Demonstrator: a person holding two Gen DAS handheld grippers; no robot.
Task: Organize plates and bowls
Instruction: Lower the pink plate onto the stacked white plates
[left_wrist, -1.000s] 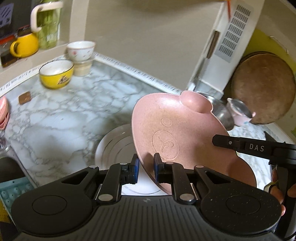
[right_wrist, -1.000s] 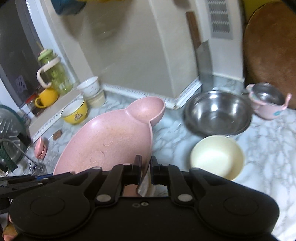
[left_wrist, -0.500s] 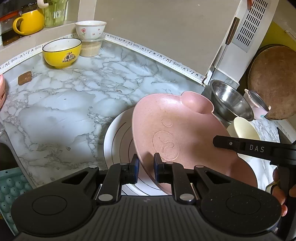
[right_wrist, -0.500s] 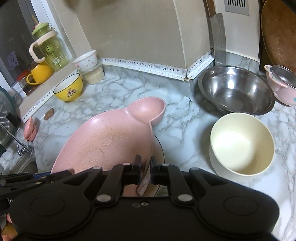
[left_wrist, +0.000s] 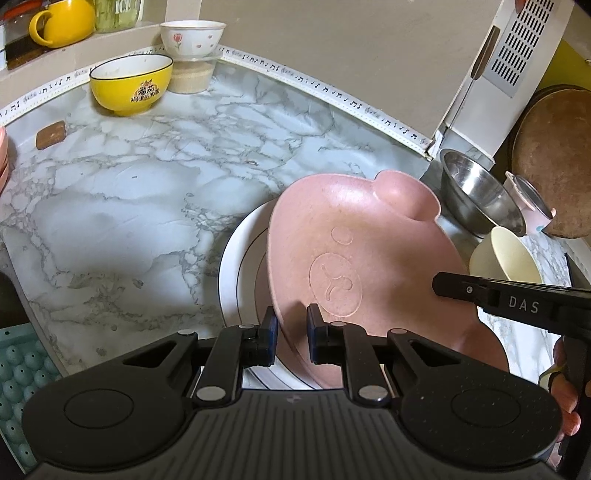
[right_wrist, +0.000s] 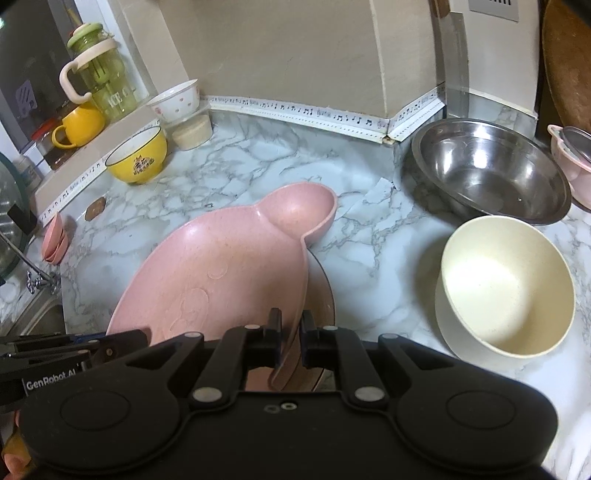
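Here, two grippers hold one pink plate over a white plate.

The pink plate looks light and stiff, with a smooth face that could slip, so I think the thin rim is the best place to hold it. The left gripper has its jaws nearly closed, pinching the near left rim. The right gripper pinches the near right rim, jaws almost shut too. The pink plate sits tilted just above the white plate, in the middle of the marble counter. A cream bowl is to the right, and a steel bowl is farther back. A yellow bowl is far left.
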